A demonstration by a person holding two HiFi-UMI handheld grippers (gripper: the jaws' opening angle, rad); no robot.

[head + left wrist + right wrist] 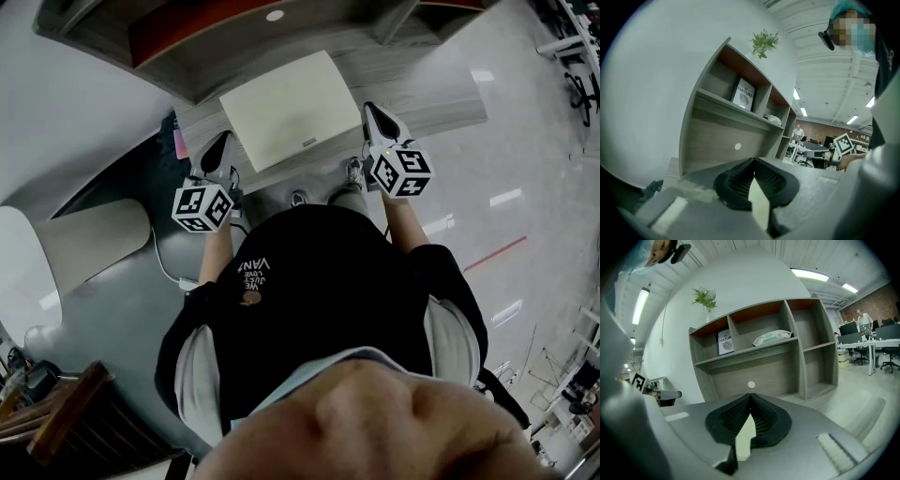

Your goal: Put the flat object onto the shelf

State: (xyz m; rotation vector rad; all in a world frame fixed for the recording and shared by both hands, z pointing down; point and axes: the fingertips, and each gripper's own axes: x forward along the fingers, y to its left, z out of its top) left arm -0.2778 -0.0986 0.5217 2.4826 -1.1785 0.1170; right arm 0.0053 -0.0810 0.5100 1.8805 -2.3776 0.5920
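The flat object (291, 108) is a cream rectangular board, held level in front of me over the wooden shelf unit (187, 37). My left gripper (217, 155) is shut on its left edge and my right gripper (380, 122) on its right edge. In the left gripper view the board's edge (759, 206) shows as a pale sliver pinched in the closed left gripper (753, 161). The right gripper view shows the same sliver (745, 439) in the right gripper (750, 397). The shelf (759, 352) stands ahead with open compartments.
On the shelf's upper row stand a book (724, 341) and a white bag (771, 338); a plant (705, 298) sits on top. Office desks and chairs (862, 341) lie to the right. A beige rounded piece (94, 239) lies on the floor to my left.
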